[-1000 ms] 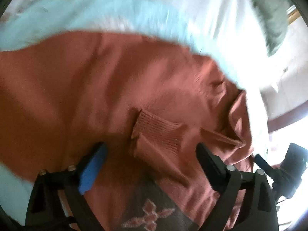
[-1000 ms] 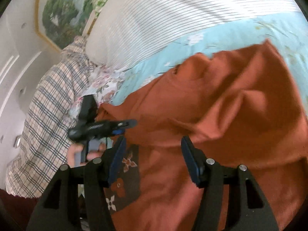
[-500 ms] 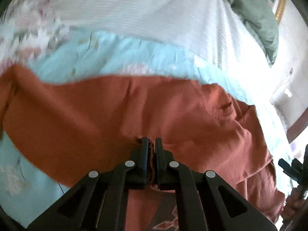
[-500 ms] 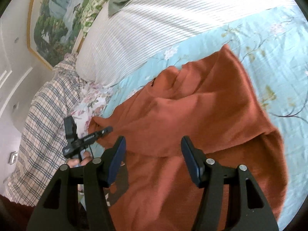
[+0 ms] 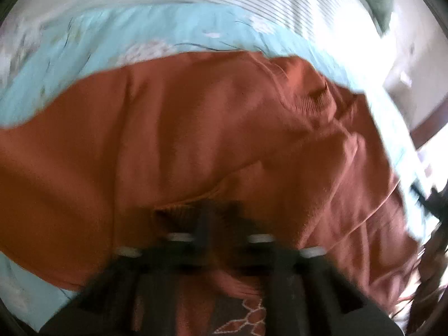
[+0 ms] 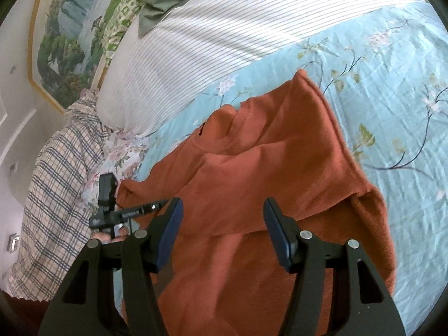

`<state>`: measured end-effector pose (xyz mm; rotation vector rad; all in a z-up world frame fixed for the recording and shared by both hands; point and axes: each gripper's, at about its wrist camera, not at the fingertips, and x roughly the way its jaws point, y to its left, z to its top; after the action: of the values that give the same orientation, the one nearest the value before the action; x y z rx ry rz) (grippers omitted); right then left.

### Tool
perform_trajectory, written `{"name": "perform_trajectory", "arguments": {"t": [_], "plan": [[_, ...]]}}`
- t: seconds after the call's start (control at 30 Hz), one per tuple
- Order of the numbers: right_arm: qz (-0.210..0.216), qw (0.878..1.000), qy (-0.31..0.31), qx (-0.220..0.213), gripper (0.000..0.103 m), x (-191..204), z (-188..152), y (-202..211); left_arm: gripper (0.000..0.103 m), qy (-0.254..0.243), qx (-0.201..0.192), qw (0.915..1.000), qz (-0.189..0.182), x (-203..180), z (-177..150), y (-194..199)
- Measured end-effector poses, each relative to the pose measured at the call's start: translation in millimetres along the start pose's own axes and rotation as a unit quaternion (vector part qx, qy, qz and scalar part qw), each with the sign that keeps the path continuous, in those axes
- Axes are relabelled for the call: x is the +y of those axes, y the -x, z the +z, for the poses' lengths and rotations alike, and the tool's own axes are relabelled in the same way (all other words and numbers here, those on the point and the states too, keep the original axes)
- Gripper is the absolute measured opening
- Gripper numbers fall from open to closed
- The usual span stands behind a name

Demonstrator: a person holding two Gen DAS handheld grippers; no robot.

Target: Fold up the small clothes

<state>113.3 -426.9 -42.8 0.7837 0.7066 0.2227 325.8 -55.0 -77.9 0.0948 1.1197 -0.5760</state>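
My left gripper [image 5: 215, 218] is clamped on the ribbed cuff of the rust-orange knitted sweater [image 6: 266, 168] lying on the light-blue floral bedsheet [image 6: 392, 84]; my right gripper [image 6: 222, 229] hovers agape above the sweater.

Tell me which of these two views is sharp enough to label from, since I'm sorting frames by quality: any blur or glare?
Left wrist view: motion-blurred throughout, the left gripper smeared, window glare blowing out the right edge. Right wrist view: sharp, evenly lit, the orange sweater and right gripper crisp; fisheye bending at the rim.
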Motion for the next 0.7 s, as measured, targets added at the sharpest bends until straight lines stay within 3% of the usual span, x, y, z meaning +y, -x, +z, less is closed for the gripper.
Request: {"name": "perform_trajectory", "arguments": {"t": [0.07,0.1,0.17,0.23,0.33,0.5,0.53,0.57,0.6,0.7], "plan": [[-0.037,0.999,0.012,-0.013,0.061,-5,12,5,0.003,-0.014,-0.058,0.9956,0.072,-10,-5,18],[-0.054,0.998,0.016,-0.017,0.061,-8,17,6,0.003,-0.009,-0.092,0.9915,0.091,-8,-6,30],[-0.092,0.995,0.028,-0.017,0.061,-17,32,3,0.003,0.018,-0.123,0.9856,0.114,4,-9,41],[-0.124,0.992,0.039,0.002,0.061,-28,48,-10,0.003,0.05,-0.123,0.9836,0.122,18,-11,37],[-0.154,0.986,0.052,0.02,0.061,-44,67,-33,0.003,0.056,-0.139,0.98,0.131,17,-15,38],[-0.173,0.981,0.06,0.064,0.06,-63,86,-82,0.003,0.084,-0.182,0.9713,0.127,7,-32,50],[-0.173,0.98,0.056,0.078,0.055,-68,87,-92,0.003,0.084,-0.187,0.9709,0.124,3,-36,51],[-0.174,0.979,0.051,0.091,0.021,-72,88,-99,0.003,0.077,-0.191,0.9708,0.123,-5,-39,53],[-0.166,0.98,0.049,0.095,0.011,-76,88,-102,0.003,0.065,-0.192,0.9715,0.123,-12,-41,52],[-0.16,0.985,0.042,0.051,0.01,-80,92,-76,0.003,0.034,-0.197,0.971,0.131,-28,-41,52]]}}
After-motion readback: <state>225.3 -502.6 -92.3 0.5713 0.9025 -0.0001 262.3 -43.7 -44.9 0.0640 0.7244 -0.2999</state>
